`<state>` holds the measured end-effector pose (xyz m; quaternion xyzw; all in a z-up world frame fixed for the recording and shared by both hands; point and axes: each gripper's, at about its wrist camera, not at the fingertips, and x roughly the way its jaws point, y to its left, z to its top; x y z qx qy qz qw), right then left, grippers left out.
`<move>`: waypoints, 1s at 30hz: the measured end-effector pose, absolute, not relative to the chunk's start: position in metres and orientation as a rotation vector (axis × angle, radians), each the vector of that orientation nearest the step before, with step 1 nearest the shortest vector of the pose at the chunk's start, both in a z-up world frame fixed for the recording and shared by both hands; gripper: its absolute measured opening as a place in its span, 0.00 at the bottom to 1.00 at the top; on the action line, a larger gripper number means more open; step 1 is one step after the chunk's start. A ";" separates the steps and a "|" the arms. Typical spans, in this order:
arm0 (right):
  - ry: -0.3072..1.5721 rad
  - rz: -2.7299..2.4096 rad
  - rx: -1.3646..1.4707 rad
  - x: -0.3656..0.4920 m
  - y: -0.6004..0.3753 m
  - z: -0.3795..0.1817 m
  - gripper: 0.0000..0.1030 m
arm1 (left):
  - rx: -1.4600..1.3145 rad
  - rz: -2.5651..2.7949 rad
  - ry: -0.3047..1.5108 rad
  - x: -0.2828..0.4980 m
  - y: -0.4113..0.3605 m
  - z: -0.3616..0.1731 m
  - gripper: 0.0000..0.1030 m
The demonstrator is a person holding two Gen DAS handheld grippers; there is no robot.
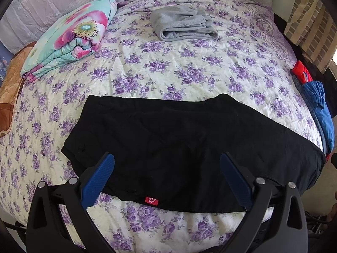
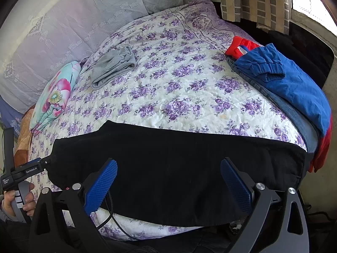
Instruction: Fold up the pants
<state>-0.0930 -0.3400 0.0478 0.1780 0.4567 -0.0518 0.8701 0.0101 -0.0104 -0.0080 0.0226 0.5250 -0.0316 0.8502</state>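
Observation:
Black pants (image 1: 179,143) lie flat across the near edge of the bed, with a small red tag (image 1: 151,200) at their near hem. They also show in the right wrist view (image 2: 179,168). My left gripper (image 1: 167,160) is open, its blue pads (image 1: 99,181) spread above the pants' near left part, holding nothing. My right gripper (image 2: 168,164) is open above the pants' middle, empty. The left gripper's body shows at the left of the right wrist view, its tip (image 2: 47,162) at the pants' left end.
The bed has a purple-flowered quilt (image 1: 189,69). Folded grey pants (image 1: 181,24) lie at the far middle. A folded flowery blanket (image 1: 69,38) sits at the far left. A pile of blue and red clothes (image 2: 290,84) lies on the right edge. A black cable (image 2: 109,215) hangs at the near edge.

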 end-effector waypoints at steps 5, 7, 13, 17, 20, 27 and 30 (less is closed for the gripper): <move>0.959 -0.107 0.367 -0.087 -0.340 0.046 0.96 | 0.046 -0.066 1.106 0.010 -0.010 -0.008 0.95; 0.958 -0.106 0.364 -0.087 -0.340 0.047 0.96 | 0.047 -0.065 1.107 0.011 -0.010 -0.008 0.95; 0.959 -0.106 0.366 -0.087 -0.340 0.047 0.96 | 0.046 -0.068 1.108 0.011 -0.009 -0.007 0.95; 0.958 -0.104 0.362 -0.087 -0.339 0.048 0.96 | 0.048 -0.068 1.105 0.012 -0.010 -0.009 0.95; 0.960 -0.101 0.360 -0.085 -0.338 0.047 0.96 | 0.049 -0.068 1.105 0.013 -0.012 -0.009 0.95; 0.961 -0.103 0.360 -0.086 -0.338 0.047 0.96 | 0.051 -0.070 1.108 0.015 -0.018 -0.011 0.95; 0.961 -0.104 0.360 -0.085 -0.338 0.047 0.96 | 0.050 -0.069 1.108 0.015 -0.017 -0.010 0.95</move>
